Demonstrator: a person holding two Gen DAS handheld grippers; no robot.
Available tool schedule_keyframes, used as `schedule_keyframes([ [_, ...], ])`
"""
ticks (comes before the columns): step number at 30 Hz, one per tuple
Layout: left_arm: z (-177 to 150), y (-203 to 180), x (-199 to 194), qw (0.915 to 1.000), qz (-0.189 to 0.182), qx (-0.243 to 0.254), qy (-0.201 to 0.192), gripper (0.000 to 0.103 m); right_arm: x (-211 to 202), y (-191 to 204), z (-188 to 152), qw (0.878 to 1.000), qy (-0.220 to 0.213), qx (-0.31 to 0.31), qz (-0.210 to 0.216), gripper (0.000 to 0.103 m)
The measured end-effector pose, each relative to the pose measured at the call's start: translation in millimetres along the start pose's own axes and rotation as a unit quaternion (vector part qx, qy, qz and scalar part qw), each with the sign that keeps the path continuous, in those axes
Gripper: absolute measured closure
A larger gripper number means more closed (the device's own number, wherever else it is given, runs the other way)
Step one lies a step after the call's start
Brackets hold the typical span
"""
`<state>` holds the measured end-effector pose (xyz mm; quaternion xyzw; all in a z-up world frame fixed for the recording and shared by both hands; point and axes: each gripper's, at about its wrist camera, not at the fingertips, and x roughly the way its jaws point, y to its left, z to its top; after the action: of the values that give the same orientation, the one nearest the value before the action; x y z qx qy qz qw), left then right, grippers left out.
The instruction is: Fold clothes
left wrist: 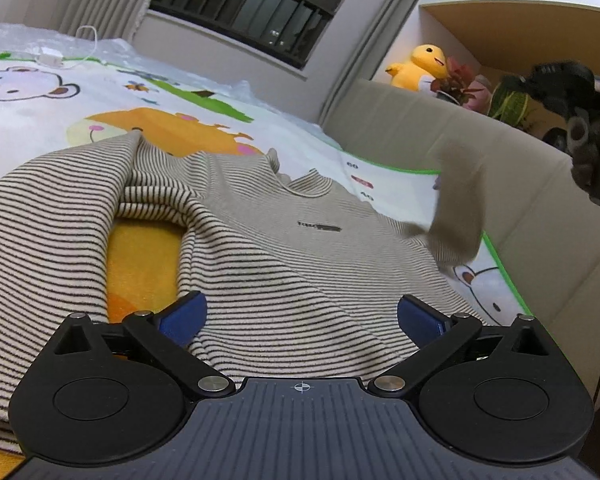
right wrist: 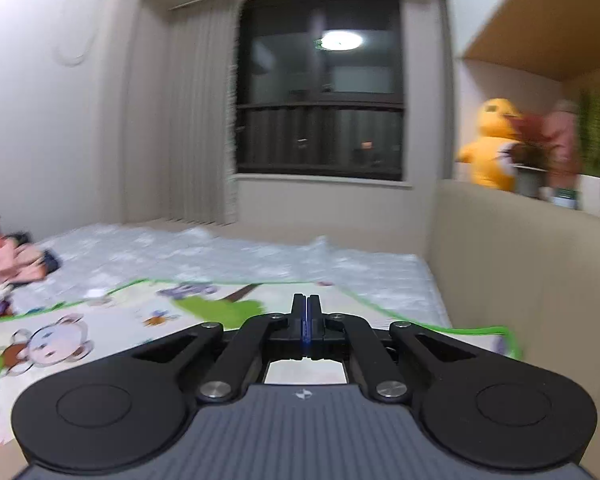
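Observation:
A beige sweater (left wrist: 280, 264) with thin dark stripes lies front up on a cartoon play mat (left wrist: 160, 92) spread over the bed. One sleeve (left wrist: 52, 216) is laid across at the left. The other sleeve (left wrist: 458, 208) stands up off the mat at the right, blurred. My left gripper (left wrist: 302, 312) hovers open over the sweater's lower hem, blue pads wide apart with nothing between them. My right gripper (right wrist: 307, 304) is shut high above the mat (right wrist: 120, 320), and no cloth shows between its pads. The sweater is out of the right wrist view.
A padded beige headboard (left wrist: 440, 128) runs along the right, with a yellow plush toy (left wrist: 420, 66) and potted plants on the ledge behind. Dark clamp-like gear (left wrist: 572, 120) juts in at the far right. A white charger and cable (left wrist: 52, 58) lie far back. Colourful clothes (right wrist: 8, 256) are piled at left.

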<state>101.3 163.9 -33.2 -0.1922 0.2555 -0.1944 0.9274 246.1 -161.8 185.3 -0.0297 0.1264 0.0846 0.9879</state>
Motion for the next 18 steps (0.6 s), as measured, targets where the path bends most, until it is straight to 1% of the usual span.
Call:
schedule_keyframes([
  [2,-1,0,-1,1.0,-0.001,-0.001,-0.001,0.0,8,11,-6,1.0,0.016,-0.016,0.012,0.102],
  [3,-1,0,-1,1.0,-0.002,-0.002,-0.002,0.0,12,13,-10,0.999,0.029,-0.024,0.019,0.099],
  [4,-1,1,-2,1.0,-0.003,-0.003,-0.003,0.0,16,16,-19,0.998,0.043,-0.043,0.021,0.087],
  [5,-1,1,-2,1.0,-0.004,-0.004,-0.003,0.0,19,21,-32,0.995,0.064,-0.072,0.02,0.062],
  [6,-1,1,-2,1.0,-0.005,-0.005,-0.004,0.0,24,25,-49,0.99,0.09,-0.103,0.019,0.051],
  [7,-1,2,-3,0.9999,-0.006,-0.007,-0.005,0.0,29,28,-67,0.984,0.115,-0.134,0.018,0.046],
  [9,-1,2,-2,0.9999,-0.007,-0.007,-0.005,0.0,36,35,-106,0.968,0.165,-0.19,0.012,0.046],
  [11,-1,3,-2,0.9999,-0.007,-0.008,-0.005,0.0,41,40,-150,0.949,0.21,-0.237,-0.001,0.044],
  [13,-1,3,-2,0.9999,-0.007,-0.008,-0.005,0.0,51,40,-184,0.93,0.234,-0.281,-0.027,0.044],
  [15,-1,3,-2,0.9999,-0.007,-0.009,-0.005,0.0,58,37,-202,0.922,0.223,-0.312,-0.055,0.04],
  [16,-1,3,-2,0.9999,-0.007,-0.009,-0.005,0.0,61,34,-200,0.926,0.221,-0.301,-0.054,0.04],
  [17,-1,3,-2,0.9999,-0.008,-0.009,-0.005,0.0,63,32,-198,0.93,0.219,-0.29,-0.052,0.052],
  [18,-1,3,-2,0.9999,-0.008,-0.009,-0.005,0.0,66,29,-195,0.935,0.216,-0.278,-0.05,0.069],
])
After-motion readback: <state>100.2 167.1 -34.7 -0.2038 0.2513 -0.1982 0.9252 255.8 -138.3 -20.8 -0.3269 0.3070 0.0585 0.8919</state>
